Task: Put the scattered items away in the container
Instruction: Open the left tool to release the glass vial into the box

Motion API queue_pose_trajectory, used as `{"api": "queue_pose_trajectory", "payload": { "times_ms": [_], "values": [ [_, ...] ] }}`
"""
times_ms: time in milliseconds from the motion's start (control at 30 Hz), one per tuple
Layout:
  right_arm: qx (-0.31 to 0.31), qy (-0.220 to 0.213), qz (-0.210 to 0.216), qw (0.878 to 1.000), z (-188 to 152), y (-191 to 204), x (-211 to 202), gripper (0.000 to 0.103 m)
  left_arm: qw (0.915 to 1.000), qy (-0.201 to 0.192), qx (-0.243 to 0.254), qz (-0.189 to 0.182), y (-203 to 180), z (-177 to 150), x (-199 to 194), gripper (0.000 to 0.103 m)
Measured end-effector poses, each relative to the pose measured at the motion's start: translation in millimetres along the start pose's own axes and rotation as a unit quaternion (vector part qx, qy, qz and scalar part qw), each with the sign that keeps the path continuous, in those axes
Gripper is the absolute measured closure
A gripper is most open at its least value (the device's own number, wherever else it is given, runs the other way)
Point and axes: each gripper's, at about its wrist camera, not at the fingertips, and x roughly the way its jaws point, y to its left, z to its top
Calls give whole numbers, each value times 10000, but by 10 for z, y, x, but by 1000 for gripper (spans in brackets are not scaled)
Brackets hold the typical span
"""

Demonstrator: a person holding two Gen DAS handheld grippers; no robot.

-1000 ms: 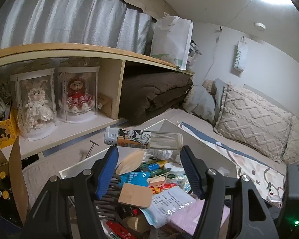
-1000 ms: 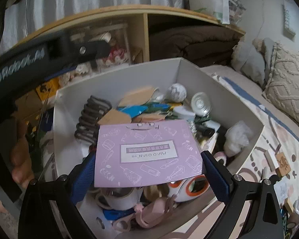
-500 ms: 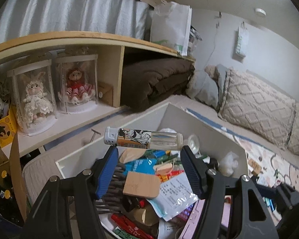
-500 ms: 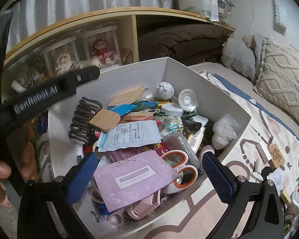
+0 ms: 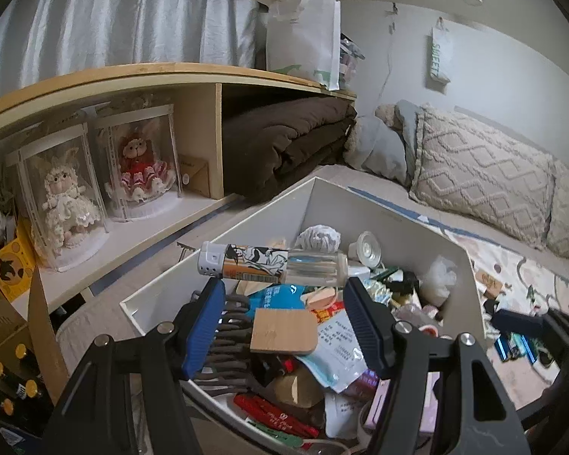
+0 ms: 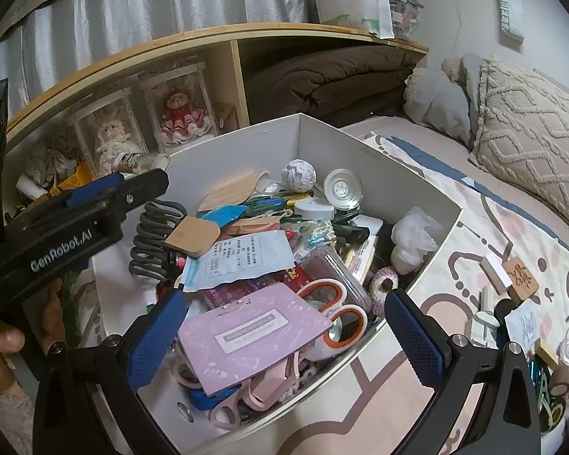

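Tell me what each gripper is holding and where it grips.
The left gripper pinches a lighter by its two ends, lengthwise across the fingertips. The right gripper holds nothing.

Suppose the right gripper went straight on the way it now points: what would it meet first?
Most likely the purple card, lying on top of the clutter in the white box directly between the open right gripper's fingers; depth is uncertain in this fisheye view.

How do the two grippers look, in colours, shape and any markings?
Both are black, angular frames with silver screws. The left gripper and the right gripper each have two blue ribbed pads on the jaws. White lettering "GenRobot.AI" runs along the left one's side. No cables show.
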Motion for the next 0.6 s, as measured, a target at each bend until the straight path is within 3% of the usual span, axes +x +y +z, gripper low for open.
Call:
{"api": "queue_pose_trajectory", "payload": {
  "times_ms": [400, 600],
  "values": [
    [165, -38, 59, 9998, -76, -36, -23, 0, 9987, 167, 471, -41, -41, -74, -2, 39],
    [225, -76, 117, 9996, -80, -56, -46, 0, 9969, 228, 739, 126, -82, -98, -21, 39]
  ]
}}
